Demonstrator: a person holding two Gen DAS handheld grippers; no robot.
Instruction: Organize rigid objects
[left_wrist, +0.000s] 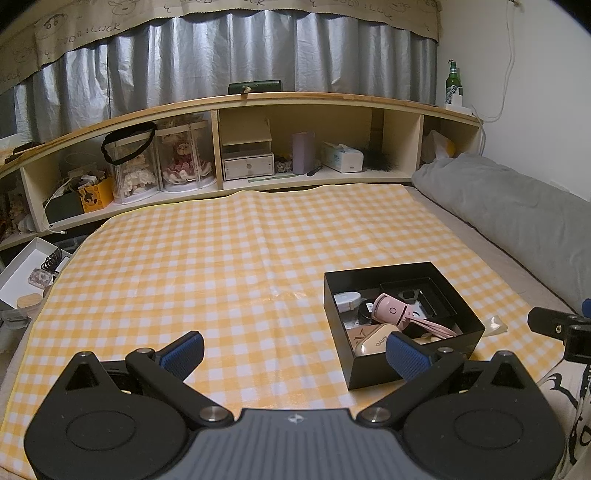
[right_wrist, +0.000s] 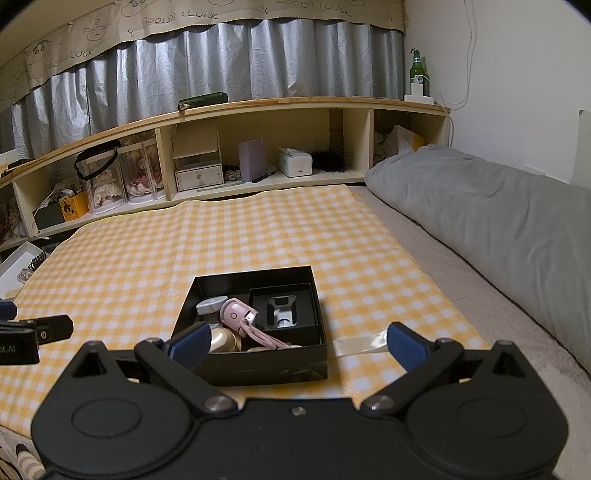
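We hold our left gripper (left_wrist: 295, 356) and right gripper (right_wrist: 295, 347) with jaws wide apart, holding nothing. The black cardboard box (right_wrist: 258, 363) of small things sits near the yellow checked cloth's (left_wrist: 184, 277) front edge, the long grey pillow (right_wrist: 498, 218) well apart.

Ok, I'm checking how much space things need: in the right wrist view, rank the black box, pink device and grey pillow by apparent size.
1. grey pillow
2. black box
3. pink device, lying inside the box
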